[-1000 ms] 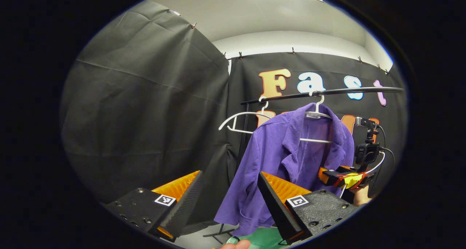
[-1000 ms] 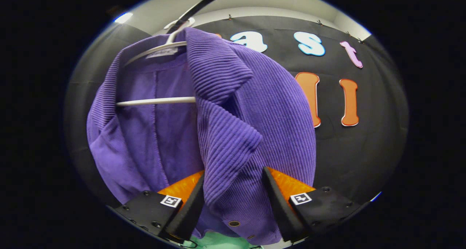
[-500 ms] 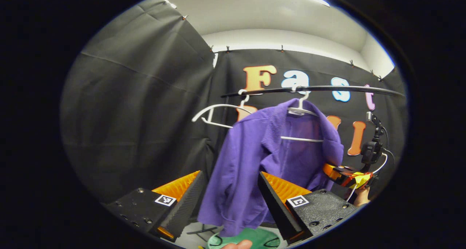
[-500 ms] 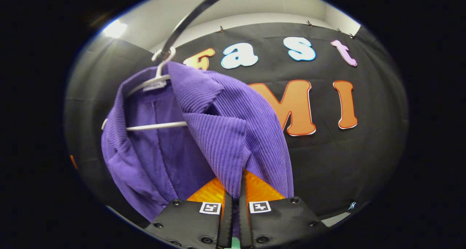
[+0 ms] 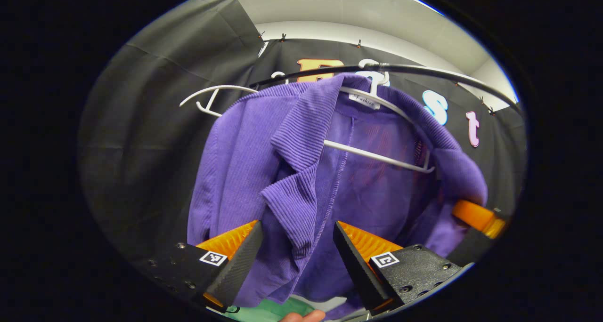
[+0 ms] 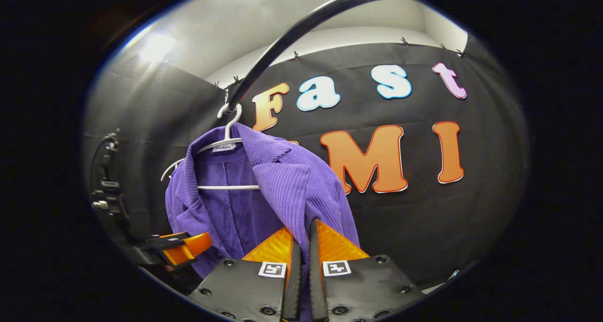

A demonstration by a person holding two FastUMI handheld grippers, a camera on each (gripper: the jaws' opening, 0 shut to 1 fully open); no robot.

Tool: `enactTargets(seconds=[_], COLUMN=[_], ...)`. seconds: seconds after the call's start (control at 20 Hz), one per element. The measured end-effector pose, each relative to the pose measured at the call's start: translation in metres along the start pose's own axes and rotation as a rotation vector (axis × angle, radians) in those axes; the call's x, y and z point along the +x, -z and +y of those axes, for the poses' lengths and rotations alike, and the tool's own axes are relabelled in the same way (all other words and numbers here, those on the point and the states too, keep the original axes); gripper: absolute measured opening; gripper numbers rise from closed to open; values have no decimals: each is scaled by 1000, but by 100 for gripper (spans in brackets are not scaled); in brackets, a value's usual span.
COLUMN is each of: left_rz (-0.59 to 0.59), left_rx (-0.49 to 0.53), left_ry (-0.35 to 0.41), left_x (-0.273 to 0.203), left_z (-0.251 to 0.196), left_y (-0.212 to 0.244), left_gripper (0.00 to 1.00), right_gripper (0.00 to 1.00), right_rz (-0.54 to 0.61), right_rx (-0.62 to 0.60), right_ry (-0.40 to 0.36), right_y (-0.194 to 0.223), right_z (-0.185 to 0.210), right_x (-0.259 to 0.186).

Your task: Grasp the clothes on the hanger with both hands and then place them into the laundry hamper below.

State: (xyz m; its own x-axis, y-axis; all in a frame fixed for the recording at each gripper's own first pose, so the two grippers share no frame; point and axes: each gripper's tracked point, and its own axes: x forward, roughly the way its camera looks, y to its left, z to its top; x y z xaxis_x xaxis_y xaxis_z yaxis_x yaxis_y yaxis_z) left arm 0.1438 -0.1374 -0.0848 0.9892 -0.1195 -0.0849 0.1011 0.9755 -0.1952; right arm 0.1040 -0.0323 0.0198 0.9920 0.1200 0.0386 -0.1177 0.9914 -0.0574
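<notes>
Purple jacket (image 5: 264, 152) on a white hanger (image 5: 377, 155), with a claw at each front edge.

The left claw (image 5: 297, 246) is spread wide, and the jacket's front flap hangs down between its two fingers. The right claw (image 6: 301, 246) is pressed together, pinching the other front edge of the jacket. The hanger hooks on a dark rail (image 5: 424, 72). A bare hanger (image 5: 207, 96) hangs beside it. Something green (image 5: 264, 310) lies below the jacket.
</notes>
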Motion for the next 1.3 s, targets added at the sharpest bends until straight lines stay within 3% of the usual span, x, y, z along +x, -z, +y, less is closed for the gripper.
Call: enactTargets(seconds=[0.05, 0.1, 0.15, 0.25, 0.3, 0.4, 0.55, 0.6, 0.65, 0.7, 0.8, 0.85, 0.9, 1.0, 1.05, 1.15, 1.3], left_rz=[-21, -49, -73, -82, -87, -104, -127, -141, -175, -209, -263, -284, -308, -337, -348, -383, -418], left_rx=[11, 27, 47, 79, 89, 128, 247, 277, 311, 349, 407, 403, 382, 347, 350, 403, 426], left_ry=[-25, -47, -71, -143, -166, -192, -222, -217, -227, -250, -301, -318, -331, -350, -360, -376, -381], left_x=[10, 20, 30, 41, 44, 45, 32, 26, 16, 6, -13, -19, -24, -24, -22, -19, -3], left_z=[0, 0, 0, 12, 19, 35, 68, 74, 82, 93, 111, 118, 129, 147, 154, 161, 167], left_y=[2, 1, 1, 5, 4, 1, -17, -27, -43, -60, -95, -110, -128, -155, -168, -198, -239], left_gripper=[96, 96, 96, 92, 92, 99, 30, 7, 7, 6, 3, 6, 5, 4, 6, 3, 8], right_gripper=[15, 10, 15, 15, 10, 10, 10, 15, 10, 15, 15, 15, 7, 8, 1, 8, 8], right_rz=[1, 5, 8, 13, 18, 16, -5, -14, -29, -50, -123, -165, -188, -208, -210, -244, -326], right_rx=[-10, -21, -29, -28, -21, -7, -10, -19, -30, -45, -101, -131, -162, -213, -227, -281, -305], right_ry=[-10, -18, -25, -39, -44, -51, -41, -24, 0, 33, 125, 181, 216, 269, 285, 344, 421], right_y=[-2, -2, -2, 0, 2, 3, 1, 0, -2, -6, -25, -36, -42, -46, -45, -56, -77], right_z=[4, 6, 8, 16, 19, 23, 26, 23, 17, 11, -8, -18, -22, -23, -26, -39, -55], right_x=[-2, -3, -6, -6, -7, -9, -12, -12, -11, -10, -8, -8, -9, -11, -7, -5, 5])
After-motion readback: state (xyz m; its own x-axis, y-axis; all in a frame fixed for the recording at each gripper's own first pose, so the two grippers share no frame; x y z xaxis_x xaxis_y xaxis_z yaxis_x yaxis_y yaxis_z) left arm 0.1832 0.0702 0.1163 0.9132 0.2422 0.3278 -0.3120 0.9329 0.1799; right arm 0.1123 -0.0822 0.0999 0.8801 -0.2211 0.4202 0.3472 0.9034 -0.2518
